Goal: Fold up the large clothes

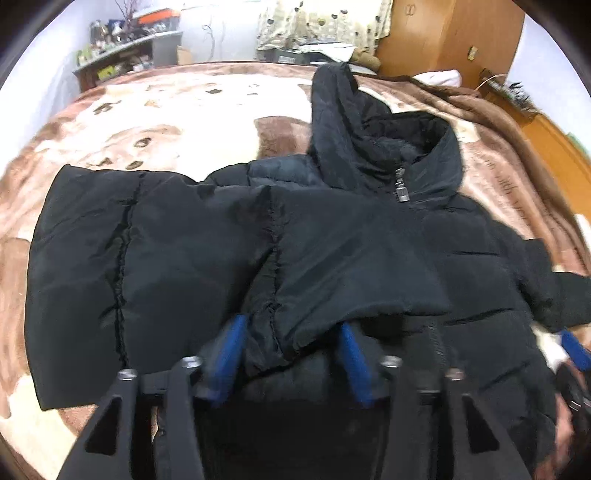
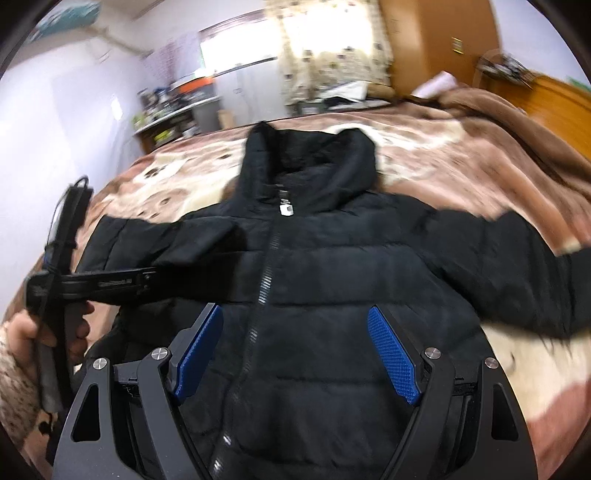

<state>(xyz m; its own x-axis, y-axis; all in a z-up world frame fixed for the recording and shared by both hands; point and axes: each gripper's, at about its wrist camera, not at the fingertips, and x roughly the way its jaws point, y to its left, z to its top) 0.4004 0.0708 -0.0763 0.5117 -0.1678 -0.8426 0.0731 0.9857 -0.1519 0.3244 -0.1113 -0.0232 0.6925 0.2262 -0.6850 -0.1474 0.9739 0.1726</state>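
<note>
A black hooded puffer jacket [image 2: 325, 280] lies front up on the bed, zipped, hood toward the far side. In the left wrist view the jacket's left sleeve [image 1: 184, 254] is folded across the chest, and its cuff lies between the blue pads of my left gripper [image 1: 291, 343], which stands open around it. My right gripper [image 2: 295, 343] is open and empty, hovering above the jacket's lower front near the zipper [image 2: 266, 280]. The left gripper's body [image 2: 74, 284] shows at the left of the right wrist view. The right sleeve [image 2: 517, 266] lies spread out to the right.
The bed is covered by a brown and cream patterned blanket [image 1: 177, 110]. A bunched brown blanket [image 2: 517, 122] lies at the far right. A cluttered shelf [image 1: 122, 55] and curtains stand beyond the bed. A wooden wardrobe [image 1: 450, 33] stands at the back right.
</note>
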